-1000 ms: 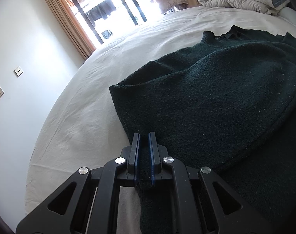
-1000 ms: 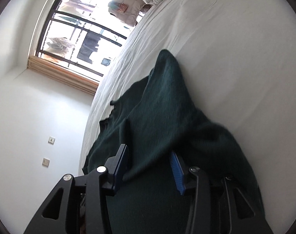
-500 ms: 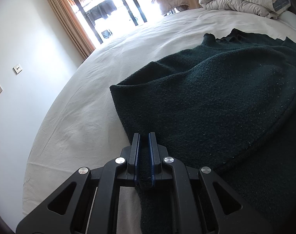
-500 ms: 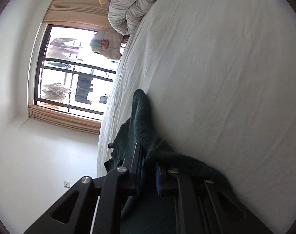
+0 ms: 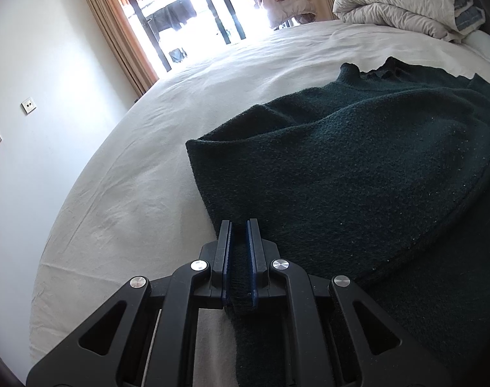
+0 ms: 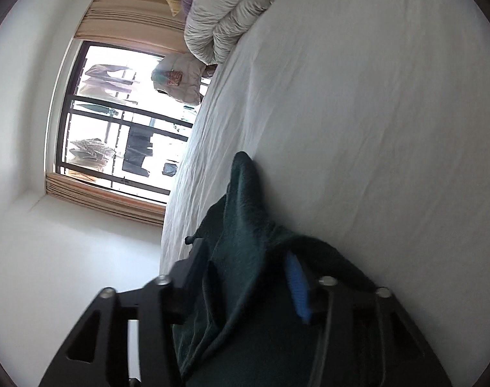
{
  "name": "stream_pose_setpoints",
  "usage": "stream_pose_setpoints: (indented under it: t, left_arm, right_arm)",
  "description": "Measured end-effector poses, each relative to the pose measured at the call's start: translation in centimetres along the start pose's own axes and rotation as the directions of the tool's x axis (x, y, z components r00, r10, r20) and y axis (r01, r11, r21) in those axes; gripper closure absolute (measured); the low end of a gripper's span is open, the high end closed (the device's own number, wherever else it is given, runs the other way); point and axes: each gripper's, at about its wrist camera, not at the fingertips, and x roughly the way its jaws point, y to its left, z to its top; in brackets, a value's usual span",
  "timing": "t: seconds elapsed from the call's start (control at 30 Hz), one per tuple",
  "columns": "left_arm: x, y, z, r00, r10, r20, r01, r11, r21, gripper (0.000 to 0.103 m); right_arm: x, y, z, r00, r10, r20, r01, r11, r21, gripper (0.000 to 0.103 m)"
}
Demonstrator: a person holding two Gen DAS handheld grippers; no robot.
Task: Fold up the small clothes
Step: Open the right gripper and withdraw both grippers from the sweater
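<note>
A dark green knitted sweater (image 5: 357, 174) lies folded over on the white bed sheet (image 5: 141, 174). My left gripper (image 5: 239, 225) is shut on a strip of the sweater's near edge, low in the left wrist view. In the right wrist view, rolled sideways, the same sweater (image 6: 245, 225) bunches up between the jaws of my right gripper (image 6: 245, 258). Those jaws are opening and stand wide apart. The blue pad (image 6: 296, 287) does not press on the cloth, which drapes loosely between the fingers.
A rolled white duvet (image 5: 399, 3) and pillows sit at the far end of the bed. A window (image 5: 193, 9) with beige curtains and a balcony lies beyond. A white wall with sockets (image 5: 28, 105) is on the left.
The right gripper shut on the sweater half a second ago, then spread its jaws wide and shifted sideways. The left gripper kept still, shut on the sweater's edge.
</note>
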Motion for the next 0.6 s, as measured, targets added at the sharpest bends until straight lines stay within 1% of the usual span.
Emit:
stream_pose_setpoints:
  t: [0.03, 0.07, 0.1, 0.17, 0.23, 0.27, 0.3, 0.33, 0.37, 0.4, 0.43, 0.47, 0.5, 0.53, 0.57, 0.6]
  left_arm:
    - [0.0, 0.0, 0.0, 1.0, 0.0, 0.0, 0.0, 1.0, 0.0, 0.095]
    - [0.0, 0.0, 0.0, 1.0, 0.001, 0.001, -0.001, 1.0, 0.0, 0.095]
    - [0.0, 0.0, 0.0, 1.0, 0.001, 0.001, -0.001, 1.0, -0.001, 0.095]
    - [0.0, 0.0, 0.0, 1.0, 0.002, 0.002, -0.002, 1.0, -0.001, 0.095]
    - [-0.1, 0.0, -0.1, 1.0, 0.007, 0.002, -0.007, 1.0, 0.003, 0.095]
    - [-0.1, 0.0, -0.1, 1.0, 0.009, 0.002, -0.009, 1.0, 0.005, 0.095]
    - [-0.1, 0.0, 0.0, 1.0, 0.011, 0.003, -0.011, 1.0, 0.007, 0.095]
    - [-0.1, -0.1, 0.0, 1.0, 0.012, 0.003, -0.012, 1.0, 0.007, 0.095]
    - [-0.1, 0.0, 0.0, 1.0, 0.011, 0.003, -0.011, 1.0, 0.006, 0.095]
    - [-0.1, -0.1, 0.0, 1.0, 0.01, 0.003, -0.01, 1.0, 0.006, 0.095]
    - [0.0, -0.1, 0.0, 1.0, 0.01, 0.003, -0.01, 1.0, 0.006, 0.095]
    - [-0.1, -0.1, 0.0, 1.0, 0.01, 0.004, -0.01, 1.0, 0.006, 0.095]
    - [-0.1, -0.1, 0.0, 1.0, 0.01, 0.004, -0.01, 1.0, 0.005, 0.095]
    - [0.0, -0.1, 0.0, 1.0, 0.008, 0.005, -0.008, 1.0, 0.003, 0.095]
    - [0.0, -0.1, 0.0, 1.0, 0.008, 0.006, -0.008, 1.0, 0.001, 0.095]
    - [0.0, -0.1, 0.0, 1.0, 0.008, 0.006, -0.008, 1.0, 0.0, 0.095]
  right_arm:
    - [-0.7, 0.7, 0.0, 1.0, -0.008, 0.025, 0.008, 1.0, -0.012, 0.025]
    - [-1.0, 1.6, 0.1, 0.999, 0.013, 0.033, -0.012, 0.999, -0.034, 0.025]
    - [-0.6, 2.6, 0.3, 0.999, 0.034, 0.01, -0.034, 0.998, -0.059, 0.025]
    - [1.2, 4.6, 0.3, 0.996, 0.066, -0.062, -0.072, 0.991, -0.108, 0.026]
    - [4.2, 6.7, -0.2, 0.985, 0.09, -0.147, -0.115, 0.978, -0.171, 0.029]
    - [5.5, 7.1, -0.3, 0.981, 0.091, -0.172, -0.123, 0.975, -0.186, 0.031]
    - [6.9, 7.1, -0.4, 0.977, 0.086, -0.193, -0.123, 0.974, -0.188, 0.031]
    - [8.4, 6.4, -0.3, 0.975, 0.068, -0.214, -0.106, 0.98, -0.171, 0.031]
    - [9.8, 5.0, 0.0, 0.975, 0.029, -0.22, -0.06, 0.989, -0.138, 0.032]
    - [10.6, 3.6, 0.5, 0.977, 0.01, -0.212, -0.037, 0.992, -0.121, 0.041]
    - [11.0, 2.4, 1.0, 0.979, -0.002, -0.206, -0.023, 0.993, -0.116, 0.07]
    - [11.3, 1.1, 1.8, 0.979, -0.036, -0.198, 0.016, 0.994, -0.105, 0.088]
    - [11.3, -0.1, 2.5, 0.981, -0.03, -0.193, 0.017, 0.998, -0.068, 0.103]
    - [11.0, -1.1, 3.2, 0.982, 0.024, -0.187, -0.027, 0.999, -0.017, 0.103]
    - [10.7, -1.4, 3.8, 0.985, 0.024, -0.169, -0.026, 1.0, -0.009, 0.103]
    - [10.2, -1.1, 4.2, 0.99, -0.018, -0.138, 0.011, 0.999, -0.047, 0.103]
